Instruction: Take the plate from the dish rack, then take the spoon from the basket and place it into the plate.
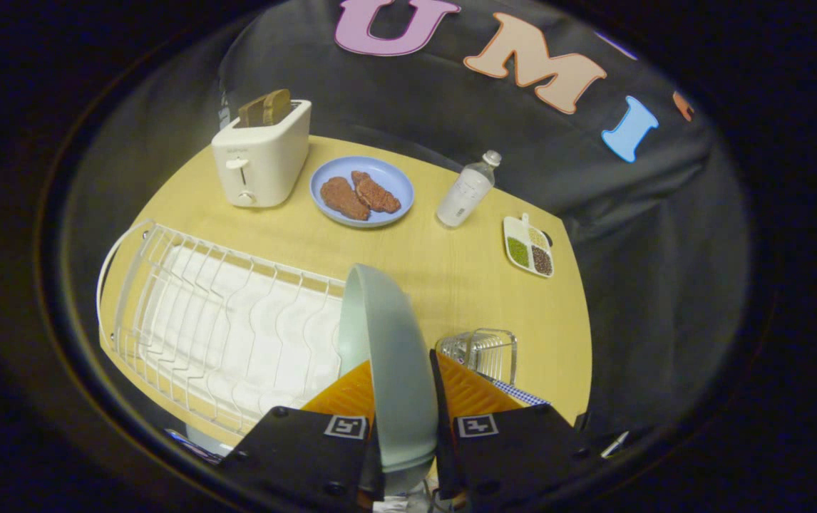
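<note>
A pale green plate (391, 342) stands on edge between my two fingers, raised above the white wire dish rack (216, 313). My gripper (403, 399) is shut on the plate, one finger pressing on each face. The rack lies to the left of the fingers, its slots empty and a white tray under it. A small wire basket (483, 353) stands just right of the plate, partly hidden by the right finger; I cannot make out the spoon in it.
Beyond the rack the wooden table (444, 263) holds a white toaster (262, 153) with bread slices, a blue plate (362, 191) with two brown pieces of food, a clear bottle (467, 191) and a small divided dish (528, 246) of beans.
</note>
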### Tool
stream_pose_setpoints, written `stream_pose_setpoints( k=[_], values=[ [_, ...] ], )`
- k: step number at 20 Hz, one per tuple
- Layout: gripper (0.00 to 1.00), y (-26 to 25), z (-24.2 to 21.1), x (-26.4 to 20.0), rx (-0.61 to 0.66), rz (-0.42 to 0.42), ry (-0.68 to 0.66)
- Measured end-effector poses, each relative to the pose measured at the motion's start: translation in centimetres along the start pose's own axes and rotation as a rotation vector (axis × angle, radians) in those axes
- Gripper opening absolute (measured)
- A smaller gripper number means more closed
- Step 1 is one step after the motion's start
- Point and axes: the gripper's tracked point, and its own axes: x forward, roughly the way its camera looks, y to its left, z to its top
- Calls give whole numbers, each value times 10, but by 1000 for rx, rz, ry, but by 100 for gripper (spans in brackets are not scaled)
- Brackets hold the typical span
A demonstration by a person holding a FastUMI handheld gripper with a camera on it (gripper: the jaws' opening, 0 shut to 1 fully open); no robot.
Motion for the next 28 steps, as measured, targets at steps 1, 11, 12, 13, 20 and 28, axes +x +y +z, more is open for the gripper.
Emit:
stream_pose_setpoints(
  k=[1,11,12,13,20,28],
  values=[
    [32,0,3,-4,-19,-26,5],
    [32,40,38,-61,51,196,-76],
    [32,42,37,-67,93,276,-74],
    [32,41,36,-74,152,346,-78],
    [32,-39,-2,-97,413,649,-120],
    [32,-139,-111,-106,658,858,-199]
  ],
)
